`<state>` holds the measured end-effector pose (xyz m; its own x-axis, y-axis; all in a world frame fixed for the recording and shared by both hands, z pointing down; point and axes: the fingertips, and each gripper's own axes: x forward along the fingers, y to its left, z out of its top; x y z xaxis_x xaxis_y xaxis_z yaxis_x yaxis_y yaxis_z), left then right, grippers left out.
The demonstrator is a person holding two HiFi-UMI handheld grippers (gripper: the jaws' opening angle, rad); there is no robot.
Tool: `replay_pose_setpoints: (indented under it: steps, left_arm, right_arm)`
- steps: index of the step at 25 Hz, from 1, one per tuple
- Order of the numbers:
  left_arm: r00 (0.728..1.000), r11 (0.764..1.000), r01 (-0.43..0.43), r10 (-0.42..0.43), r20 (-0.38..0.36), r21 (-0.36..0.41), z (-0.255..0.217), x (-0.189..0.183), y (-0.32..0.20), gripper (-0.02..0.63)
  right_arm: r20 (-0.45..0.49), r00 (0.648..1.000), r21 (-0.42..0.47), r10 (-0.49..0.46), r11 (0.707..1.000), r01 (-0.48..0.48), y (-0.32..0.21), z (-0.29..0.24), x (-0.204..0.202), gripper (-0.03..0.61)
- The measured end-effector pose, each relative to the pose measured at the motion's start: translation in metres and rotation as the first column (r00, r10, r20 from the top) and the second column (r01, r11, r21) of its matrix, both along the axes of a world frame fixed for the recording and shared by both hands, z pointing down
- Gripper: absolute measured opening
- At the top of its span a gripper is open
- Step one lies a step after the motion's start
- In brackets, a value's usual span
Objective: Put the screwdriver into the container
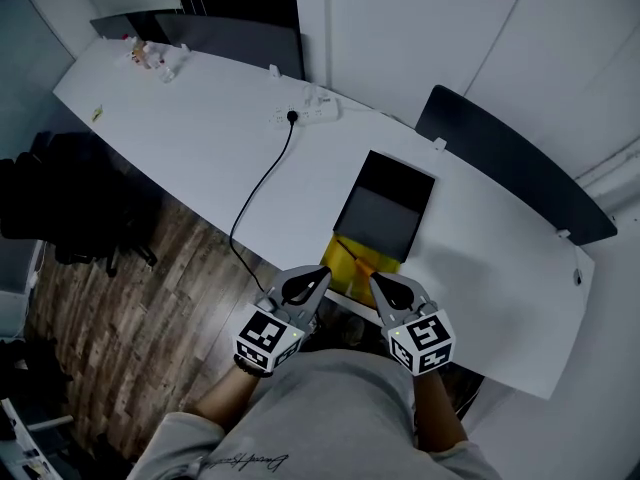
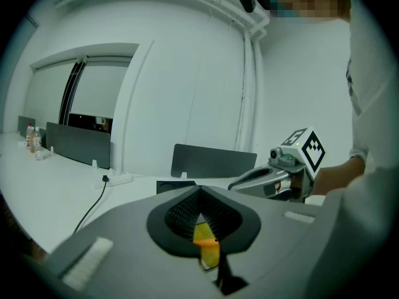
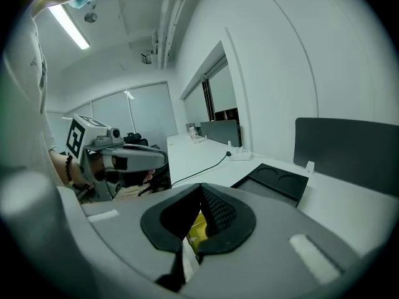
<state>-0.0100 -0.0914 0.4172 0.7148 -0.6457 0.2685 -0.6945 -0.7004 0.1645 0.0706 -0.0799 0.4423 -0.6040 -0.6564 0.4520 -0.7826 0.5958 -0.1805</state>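
The left gripper (image 1: 316, 280) and right gripper (image 1: 380, 284) hover pinched shut and empty. The orange screwdriver (image 1: 358, 261) lies on or in the yellow container (image 1: 338, 270) at the desk's (image 1: 200, 138) near edge. Go gently there.

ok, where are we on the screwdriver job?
Done: unclear. What looks like the orange screwdriver lies on a yellow thing at the table's near edge, in front of the black tray, which looks empty. In hand: nothing; left claw and right claw are both shut, hovering above it. Left: if the tray is the target, pickup and drop.
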Motion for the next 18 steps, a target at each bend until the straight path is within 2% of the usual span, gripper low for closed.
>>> replay_pose_setpoints:
  steps: [18]
  left_arm:
    - [1.0,1.0,0.0,0.0,-0.01,0.012,-0.0044,0.0026,-0.0034,-0.002]
  right_arm:
    - [-0.023,1.0,-0.001,-0.005,1.0,0.005,-0.0002,0.0036,0.001,0.014]
